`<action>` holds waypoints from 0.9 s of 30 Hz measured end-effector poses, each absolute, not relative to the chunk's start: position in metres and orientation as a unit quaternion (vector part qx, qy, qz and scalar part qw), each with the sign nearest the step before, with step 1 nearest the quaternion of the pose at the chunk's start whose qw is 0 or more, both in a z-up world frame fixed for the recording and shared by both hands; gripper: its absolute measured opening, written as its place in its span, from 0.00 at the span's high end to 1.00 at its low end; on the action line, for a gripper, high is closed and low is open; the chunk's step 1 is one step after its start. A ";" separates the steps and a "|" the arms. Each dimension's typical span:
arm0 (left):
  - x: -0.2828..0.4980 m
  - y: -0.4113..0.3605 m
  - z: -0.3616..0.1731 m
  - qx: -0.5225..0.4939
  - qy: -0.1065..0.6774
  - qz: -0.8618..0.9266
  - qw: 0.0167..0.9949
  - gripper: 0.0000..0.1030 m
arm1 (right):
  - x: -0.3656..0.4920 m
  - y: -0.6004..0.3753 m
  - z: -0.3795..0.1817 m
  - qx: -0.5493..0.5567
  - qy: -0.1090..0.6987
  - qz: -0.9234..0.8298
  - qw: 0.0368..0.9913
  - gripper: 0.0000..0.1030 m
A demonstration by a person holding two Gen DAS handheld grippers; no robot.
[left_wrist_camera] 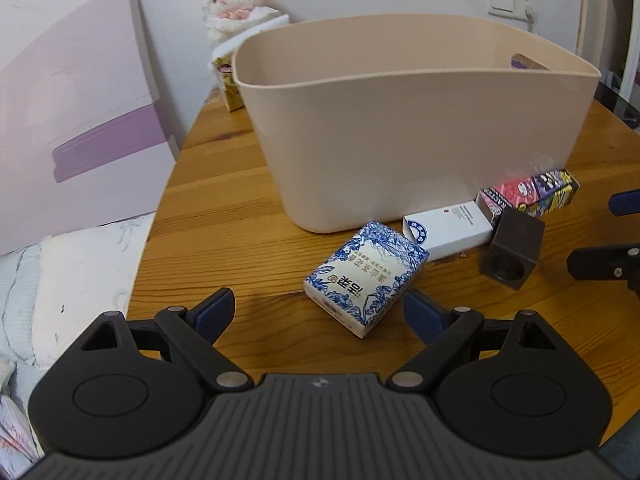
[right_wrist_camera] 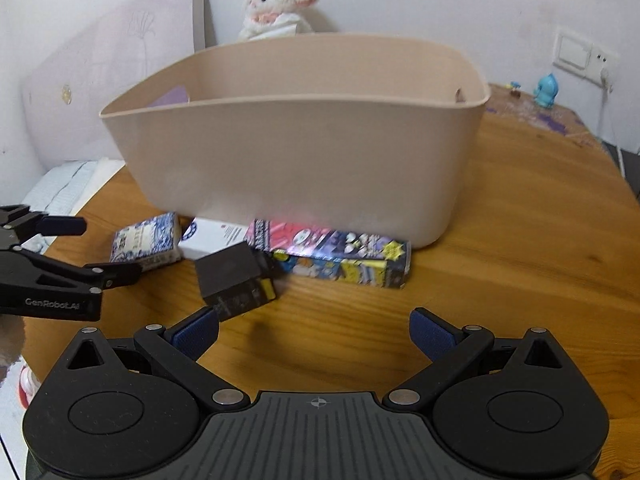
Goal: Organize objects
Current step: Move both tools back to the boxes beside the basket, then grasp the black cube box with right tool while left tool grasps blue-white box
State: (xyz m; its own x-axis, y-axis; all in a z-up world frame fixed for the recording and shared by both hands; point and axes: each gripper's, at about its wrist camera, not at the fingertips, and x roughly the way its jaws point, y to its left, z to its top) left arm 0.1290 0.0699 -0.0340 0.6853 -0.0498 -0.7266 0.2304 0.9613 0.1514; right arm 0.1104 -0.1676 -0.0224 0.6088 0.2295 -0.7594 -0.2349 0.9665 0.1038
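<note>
A beige plastic tub point(left_wrist_camera: 400, 128) stands on the round wooden table point(left_wrist_camera: 224, 216); it also shows in the right wrist view point(right_wrist_camera: 304, 152). In front of it lie a blue-and-white floral box point(left_wrist_camera: 366, 276), a white box point(left_wrist_camera: 448, 228), a dark brown box point(left_wrist_camera: 512, 252) and a colourful cartoon carton point(left_wrist_camera: 532, 194). My left gripper point(left_wrist_camera: 318, 312) is open, just short of the floral box. My right gripper point(right_wrist_camera: 314, 332) is open and empty, near the dark box point(right_wrist_camera: 234, 276) and the carton point(right_wrist_camera: 336, 254).
A white plush lamb point(left_wrist_camera: 240, 4) and a small patterned box point(left_wrist_camera: 228, 80) stand behind the tub. A pink board point(left_wrist_camera: 76, 120) leans at left beside bedding point(left_wrist_camera: 72, 280). A blue figurine point(right_wrist_camera: 546, 90) stands at the table's far right, near a wall socket point(right_wrist_camera: 584, 56).
</note>
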 end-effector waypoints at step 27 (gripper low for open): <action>0.142 0.055 -0.049 0.123 0.355 -0.152 0.914 0.33 | 0.115 -0.111 -0.044 -0.037 0.405 0.146 0.902 0.32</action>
State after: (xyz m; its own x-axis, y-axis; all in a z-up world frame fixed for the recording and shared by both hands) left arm 0.1424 0.0550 -0.0490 0.7024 -0.1909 -0.6857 0.3646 0.9239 0.1163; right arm 0.1146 -0.1114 -0.0436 0.6295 0.2339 -0.7409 -0.2945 0.9543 0.0510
